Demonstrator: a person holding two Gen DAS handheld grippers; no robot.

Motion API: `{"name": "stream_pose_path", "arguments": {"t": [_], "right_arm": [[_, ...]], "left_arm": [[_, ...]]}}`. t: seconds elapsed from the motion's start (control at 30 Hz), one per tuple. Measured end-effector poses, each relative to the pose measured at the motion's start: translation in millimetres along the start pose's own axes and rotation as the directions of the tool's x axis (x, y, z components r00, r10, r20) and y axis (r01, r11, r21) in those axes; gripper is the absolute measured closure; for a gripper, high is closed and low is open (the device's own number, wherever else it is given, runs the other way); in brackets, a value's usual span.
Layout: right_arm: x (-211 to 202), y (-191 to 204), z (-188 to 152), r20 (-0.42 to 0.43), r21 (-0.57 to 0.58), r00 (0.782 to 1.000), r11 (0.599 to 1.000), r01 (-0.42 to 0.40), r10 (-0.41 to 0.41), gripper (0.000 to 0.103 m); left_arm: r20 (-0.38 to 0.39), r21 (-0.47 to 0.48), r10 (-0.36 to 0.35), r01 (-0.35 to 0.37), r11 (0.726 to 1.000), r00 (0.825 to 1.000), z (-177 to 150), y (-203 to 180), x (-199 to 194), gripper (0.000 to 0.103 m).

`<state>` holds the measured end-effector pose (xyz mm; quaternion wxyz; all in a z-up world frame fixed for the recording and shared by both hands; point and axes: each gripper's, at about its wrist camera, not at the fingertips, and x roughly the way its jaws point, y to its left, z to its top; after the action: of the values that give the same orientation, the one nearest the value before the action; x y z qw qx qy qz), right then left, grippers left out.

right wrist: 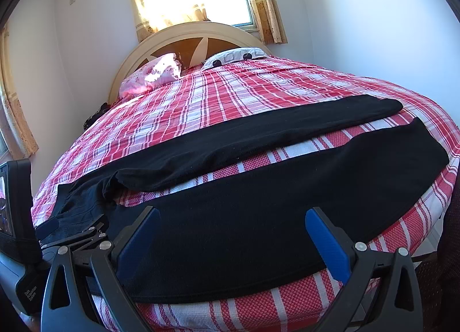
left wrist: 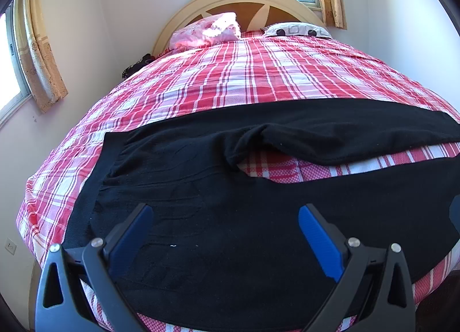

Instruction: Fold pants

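We hold both hand-held grippers, left (left wrist: 225,211) and right (right wrist: 233,214), spread wide and empty above the black pants (left wrist: 258,217), lying flat at the bed's (left wrist: 230,73) six o'clock edge.

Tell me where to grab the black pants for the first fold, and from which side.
Grip the near leg of the pants along its front edge, coming in from the foot of the bed. The pants lie flat and spread, waistband to the left, legs apart with bedspread showing between, so lifting the near leg over the far one should work. Left gripper near the waist, right gripper mid-leg; both jaws are open.
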<state>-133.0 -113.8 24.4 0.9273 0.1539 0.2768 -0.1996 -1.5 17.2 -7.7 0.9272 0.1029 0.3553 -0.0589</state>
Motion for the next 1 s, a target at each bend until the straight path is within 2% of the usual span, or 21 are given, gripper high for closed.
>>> {"name": "stream_pose_path", "arguments": {"t": [1.0], "right_arm": [[4.2,4.7,0.1,-0.014,-0.010,1.000,1.000,-0.006,0.005,0.001]], "left_arm": [[-0.015,-0.005,-0.009,0.008,1.000,1.000,1.6,0.2,3.6,0.000]]}}
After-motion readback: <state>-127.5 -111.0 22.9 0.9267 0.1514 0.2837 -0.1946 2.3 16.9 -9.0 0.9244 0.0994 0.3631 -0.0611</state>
